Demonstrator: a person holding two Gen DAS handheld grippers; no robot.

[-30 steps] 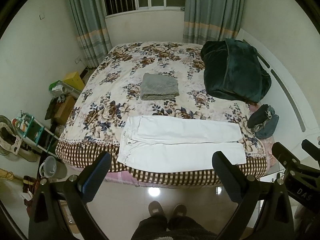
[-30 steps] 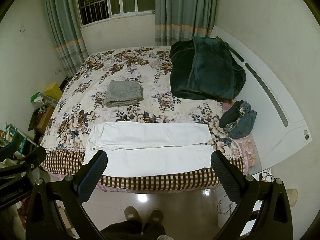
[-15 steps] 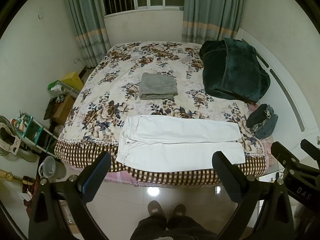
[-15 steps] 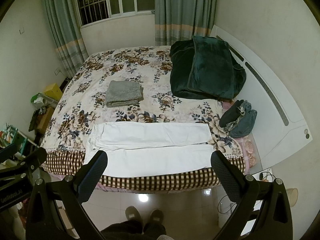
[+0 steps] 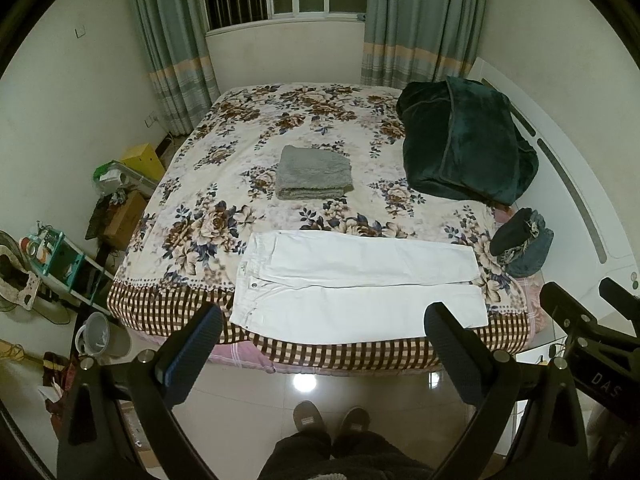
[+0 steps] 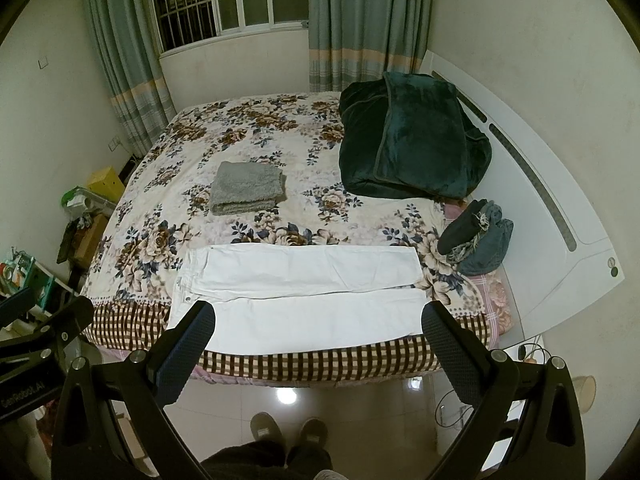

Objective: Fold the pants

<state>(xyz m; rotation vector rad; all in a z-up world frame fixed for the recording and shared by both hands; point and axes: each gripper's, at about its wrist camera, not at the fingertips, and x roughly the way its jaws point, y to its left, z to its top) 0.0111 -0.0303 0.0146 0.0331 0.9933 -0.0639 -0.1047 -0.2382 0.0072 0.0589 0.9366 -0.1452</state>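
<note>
White pants (image 5: 360, 284) lie flat along the near edge of the bed (image 5: 224, 184), waistband left, legs side by side, unfolded. Left tool (image 5: 322, 322) and right tool (image 6: 318, 322) hang released, jaws wide, holding nothing, well short of the cloth. Since a second ago the view has barely crept closer; judged, folding has not begun.

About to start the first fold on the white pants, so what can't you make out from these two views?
- White pants: the near hem corner hides behind the left gripper finger in the left wrist view.
- Waistband corner: covered by the right gripper finger in the right wrist view.
- Waist label: too small to read.
- Dark bundle by the headboard: too crumpled to identify.
</note>
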